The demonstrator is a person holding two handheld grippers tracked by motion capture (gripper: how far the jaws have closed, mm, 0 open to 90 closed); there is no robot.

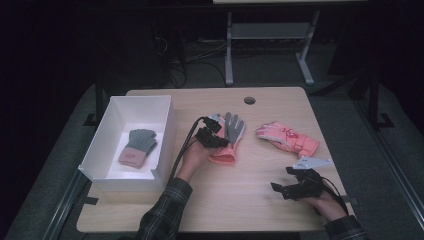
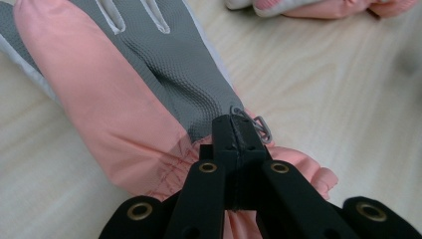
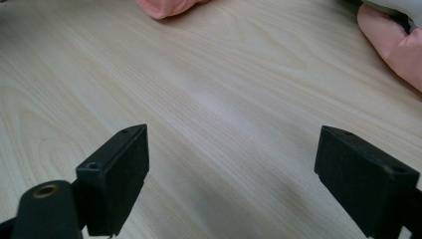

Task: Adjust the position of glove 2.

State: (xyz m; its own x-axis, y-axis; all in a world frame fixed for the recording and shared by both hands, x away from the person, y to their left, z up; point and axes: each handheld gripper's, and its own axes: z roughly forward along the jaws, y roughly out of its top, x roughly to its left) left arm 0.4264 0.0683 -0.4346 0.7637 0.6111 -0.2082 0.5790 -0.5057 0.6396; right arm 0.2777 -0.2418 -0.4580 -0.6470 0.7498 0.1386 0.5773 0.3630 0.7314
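Item: pink-and-grey ski glove (image 1: 227, 137), 1 of 2 on the surface (image 1: 250, 200). Palm side up, textured grey palm, pink cuff gathered at the wrist, small metal clip (image 2: 254, 123) at the cuff edge. Lies mid-surface, just right of the white box (image 1: 165, 107). Left hand-held gripper (image 1: 212, 137): jaws pressed together, pinching the cuff. Second pink glove (image 1: 287, 137): well to the right, apart. Box holds 1 knitted grey-and-pink glove (image 1: 137, 147). Right hand-held gripper (image 1: 282, 187): jaws spread, over bare wood near the front right.
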